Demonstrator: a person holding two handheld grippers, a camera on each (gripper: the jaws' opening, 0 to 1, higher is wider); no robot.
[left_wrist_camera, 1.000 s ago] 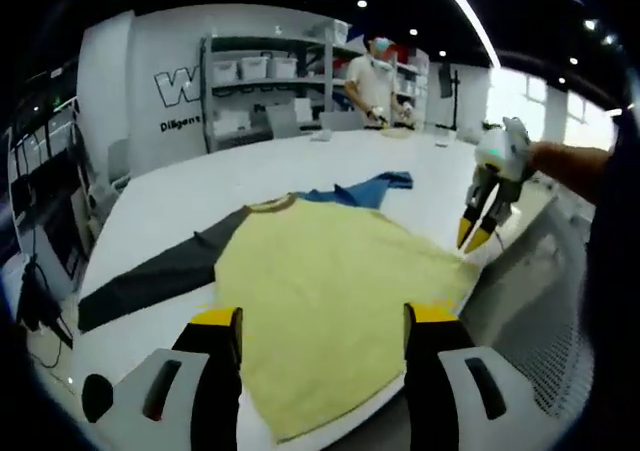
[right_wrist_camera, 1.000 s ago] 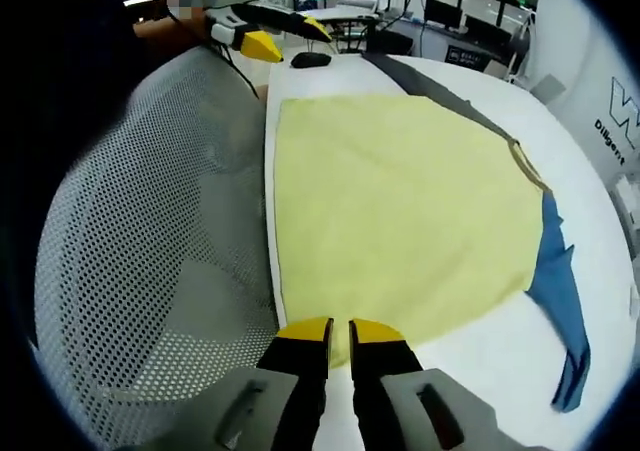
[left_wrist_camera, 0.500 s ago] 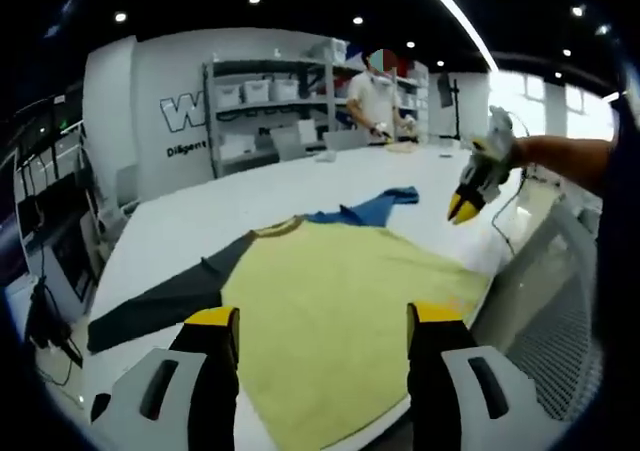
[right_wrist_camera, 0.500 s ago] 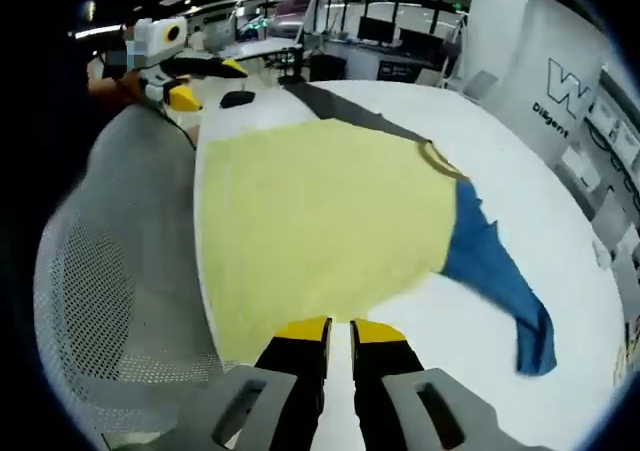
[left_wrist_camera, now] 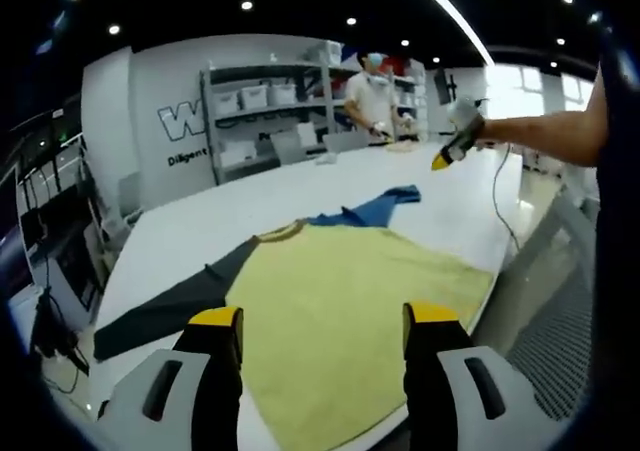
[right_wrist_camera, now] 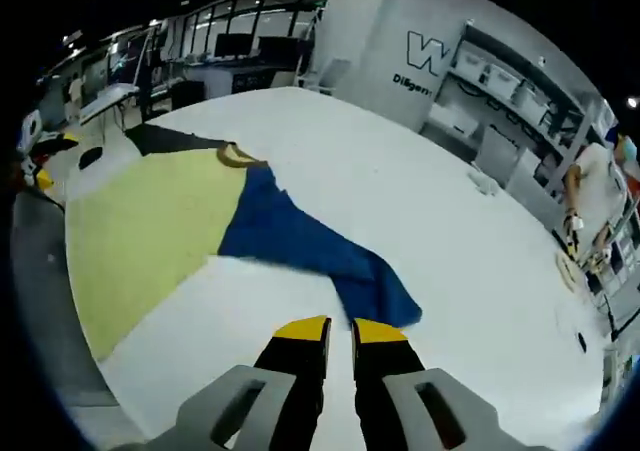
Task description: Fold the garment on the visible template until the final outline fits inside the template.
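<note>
Now the right gripper [right_wrist_camera: 340, 329] has lifted off the near right hem of the garment [left_wrist_camera: 340, 291], where it sat a second ago, and has swung out toward the far right; it hovers above the blue sleeve [right_wrist_camera: 310, 246], its yellow-tipped jaws nearly together with a thin gap and nothing between them. In the left gripper view it shows small and high at the far right, at the end of an outstretched arm. The left gripper [left_wrist_camera: 318, 319] keeps its place over the near edge of the yellow body, jaws wide apart and empty.

The garment lies flat on the white table [right_wrist_camera: 480, 261]: yellow body near the table edge, dark sleeve [left_wrist_camera: 170, 301] stretched to the left, blue sleeve running off to the far right, collar on the far side. No template outline can be made out under it. Nothing is folded yet; judging by the move, the blue sleeve is the likely first grasp, to be brought inward over the body.

Storage bins [left_wrist_camera: 255, 68] stand on the far shelving; their contents cannot be seen. A person works at the far end of the table.
</note>
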